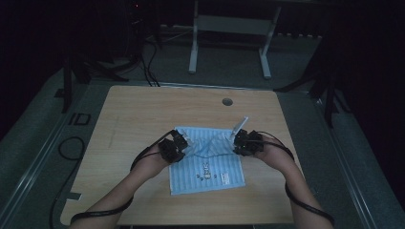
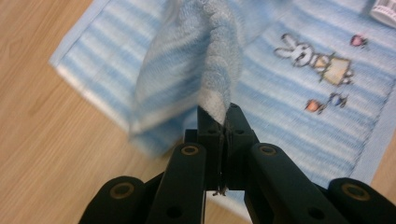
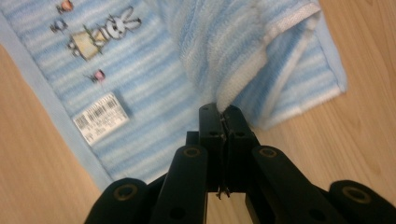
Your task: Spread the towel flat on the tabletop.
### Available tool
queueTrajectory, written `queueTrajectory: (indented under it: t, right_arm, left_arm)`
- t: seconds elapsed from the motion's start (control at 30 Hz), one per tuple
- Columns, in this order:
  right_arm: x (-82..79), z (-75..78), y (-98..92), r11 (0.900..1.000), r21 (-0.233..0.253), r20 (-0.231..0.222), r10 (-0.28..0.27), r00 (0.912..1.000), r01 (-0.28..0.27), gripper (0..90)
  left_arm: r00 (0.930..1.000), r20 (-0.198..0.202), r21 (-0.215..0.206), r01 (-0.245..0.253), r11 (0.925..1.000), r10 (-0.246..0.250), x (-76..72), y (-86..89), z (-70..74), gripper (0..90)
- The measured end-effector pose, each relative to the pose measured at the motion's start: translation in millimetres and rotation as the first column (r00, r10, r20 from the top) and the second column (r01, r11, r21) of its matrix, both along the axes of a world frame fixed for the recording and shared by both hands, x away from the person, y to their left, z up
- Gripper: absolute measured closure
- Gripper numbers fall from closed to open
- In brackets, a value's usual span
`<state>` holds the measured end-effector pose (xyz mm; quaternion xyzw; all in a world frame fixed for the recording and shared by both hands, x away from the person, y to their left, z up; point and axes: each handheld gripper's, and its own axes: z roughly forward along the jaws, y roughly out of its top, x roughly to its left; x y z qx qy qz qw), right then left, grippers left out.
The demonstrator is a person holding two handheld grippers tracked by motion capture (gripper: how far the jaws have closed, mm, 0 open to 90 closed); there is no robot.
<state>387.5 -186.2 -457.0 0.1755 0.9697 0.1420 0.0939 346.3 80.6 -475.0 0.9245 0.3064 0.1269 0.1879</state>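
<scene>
I am judging the light-blue striped terry towel (image 1: 210, 164) to be soft, light and limp, so I am taking it by its far corners. My left gripper (image 2: 223, 116) is pinching one lifted corner, jaws pressed together; my right gripper (image 3: 223, 114) is pinching the other likewise. Beneath and beyond both jaws the rest is lying flat on the light wooden table (image 1: 143, 109), showing an embroidered rabbit (image 2: 299, 51) and a white barcode label (image 3: 100, 116)

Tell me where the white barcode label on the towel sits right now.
In the right gripper view the barcode label lies flat on the blue striped towel, near its plain border, just below the embroidered rabbit and left of the right gripper.
</scene>
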Motion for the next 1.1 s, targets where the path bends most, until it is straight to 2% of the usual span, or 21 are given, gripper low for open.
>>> queueTrajectory:
  t: [0.2, 0.3, 0.33, 0.4, 0.43, 0.5, 0.63, 0.77, 0.83, 0.97, 1.07, 1.1]
  right_arm:
    - [-22.8, 6.9, -20.2, 1.000, 0.013, 0.034, -0.017, 0.9993, 0.017, 88.0]
    - [-37.2, 11.5, -28.0, 0.999, 0.032, 0.044, -0.012, 0.9990, 0.010, 87.9]
    - [-43.2, 12.6, -30.4, 0.999, 0.038, 0.041, -0.009, 0.9991, 0.008, 87.9]
    - [-57.4, 13.4, -33.5, 0.999, 0.038, 0.044, -0.002, 0.9990, 0.001, 87.9]
    - [-64.7, 12.7, -34.8, 0.999, 0.042, 0.032, 0.003, 0.9995, -0.004, 87.8]
    - [-79.3, 8.4, -36.4, 0.999, 0.050, 0.025, 0.009, 0.9996, -0.010, 87.8]
    - [-99.6, -9.8, -38.7, 1.000, 0.015, -0.010, 0.014, 0.9998, -0.014, 87.5]
    - [-110.9, -27.0, -42.6, 1.000, 0.009, -0.044, 0.001, 0.9990, -0.001, 87.7]
    - [-115.6, -34.9, -44.4, 1.000, 0.007, -0.061, -0.015, 0.9981, 0.015, 87.7]
    - [-122.9, -45.6, -45.9, 1.000, 0.022, -0.096, -0.011, 0.9953, 0.013, 87.6]
    - [-119.2, -44.4, -48.2, 0.999, 0.029, -0.096, -0.029, 0.9949, 0.032, 87.6]
    - [-117.0, -43.1, -48.6, 0.999, 0.034, -0.094, -0.030, 0.9951, 0.033, 87.3]
  left_arm:
    - [0.9994, 0.016, -0.028, -0.030, 0.9992, 0.031, -11.8, 18.3, 3.7, 87.9]
    - [0.9996, 0.004, -0.050, -0.029, 0.9983, 0.030, -17.9, 24.8, 4.9, 87.8]
    - [0.9998, -0.014, -0.059, -0.016, 0.9982, 0.015, -21.5, 26.5, 5.0, 87.7]
    - [0.9999, -0.017, -0.066, -0.003, 0.9978, 0.001, -29.0, 27.3, 5.1, 87.6]
    - [0.9996, -0.025, -0.070, 0.007, 0.9975, -0.009, -33.8, 27.1, 4.8, 87.6]
    - [0.9993, -0.029, -0.078, 0.022, 0.9967, -0.024, -43.5, 26.8, 3.2, 87.5]
    - [0.9952, -0.077, -0.082, 0.055, 0.9951, -0.062, -60.9, 28.5, -8.4, 87.4]
    - [0.9941, -0.097, -0.062, 0.043, 0.9972, -0.049, -73.6, 35.6, -20.1, 87.1]
    - [0.9911, -0.125, -0.079, 0.037, 0.9962, -0.047, -79.5, 40.0, -25.7, 87.1]
    - [0.9777, -0.193, -0.093, 0.065, 0.9935, -0.082, -91.2, 41.1, -36.7, 85.4]
    - [0.9676, -0.227, -0.106, 0.087, 0.9905, -0.110, -96.1, 42.3, -37.9, 79.6]
    - [0.9648, -0.235, -0.112, 0.093, 0.9893, -0.118, -96.4, 43.5, -36.8, 75.0]
